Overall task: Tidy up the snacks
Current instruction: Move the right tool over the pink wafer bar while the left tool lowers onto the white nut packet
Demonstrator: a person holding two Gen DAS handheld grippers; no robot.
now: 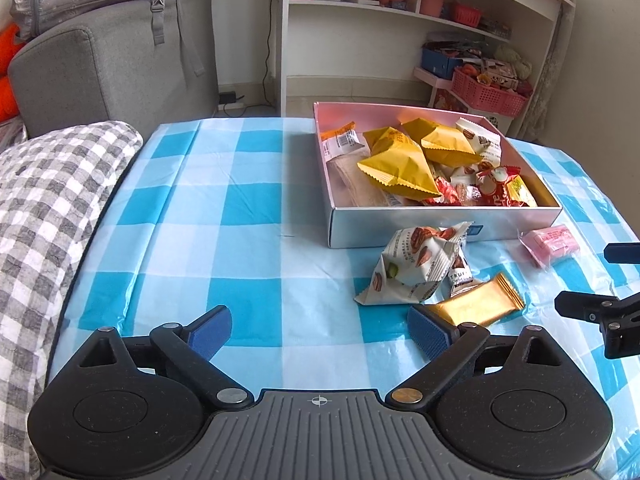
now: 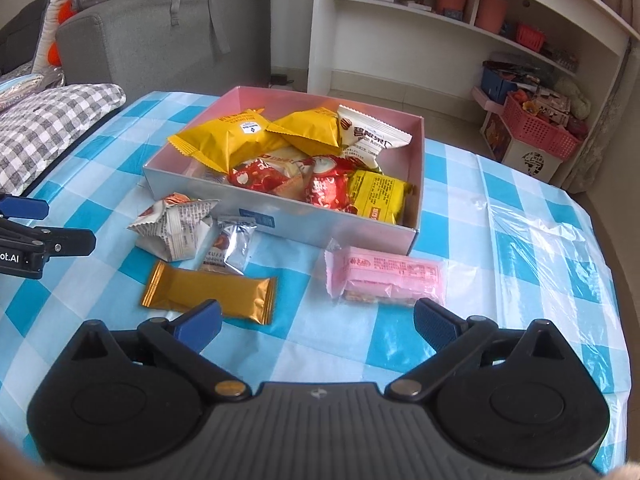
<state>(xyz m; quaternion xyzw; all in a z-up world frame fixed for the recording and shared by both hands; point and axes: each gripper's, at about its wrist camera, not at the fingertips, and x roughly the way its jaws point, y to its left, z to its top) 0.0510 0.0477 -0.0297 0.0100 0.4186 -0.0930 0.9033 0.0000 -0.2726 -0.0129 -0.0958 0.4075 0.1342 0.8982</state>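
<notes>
An open box (image 1: 440, 226) (image 2: 320, 232) holds several snack packs, yellow, red and white. In front of it on the checked cloth lie a white nut packet (image 1: 416, 268) (image 2: 176, 228), a small truffle pack (image 1: 460, 276) (image 2: 234, 248), a gold bar (image 1: 480, 304) (image 2: 208, 292) and a pink wafer pack (image 1: 550, 242) (image 2: 388, 276). My left gripper (image 1: 320, 332) is open over bare cloth, its right fingertip by the gold bar's end. My right gripper (image 2: 316, 320) is open just short of the pink pack and the gold bar, nothing between its fingers.
A grey checked cushion (image 1: 48, 208) lies along the table's left edge. Beyond the table stand a grey sofa (image 1: 112, 68) with a bag, a white shelf unit (image 2: 460, 20) and a pink basket (image 2: 540, 128) on the floor. Loose clear plastic (image 2: 540, 240) covers the cloth at right.
</notes>
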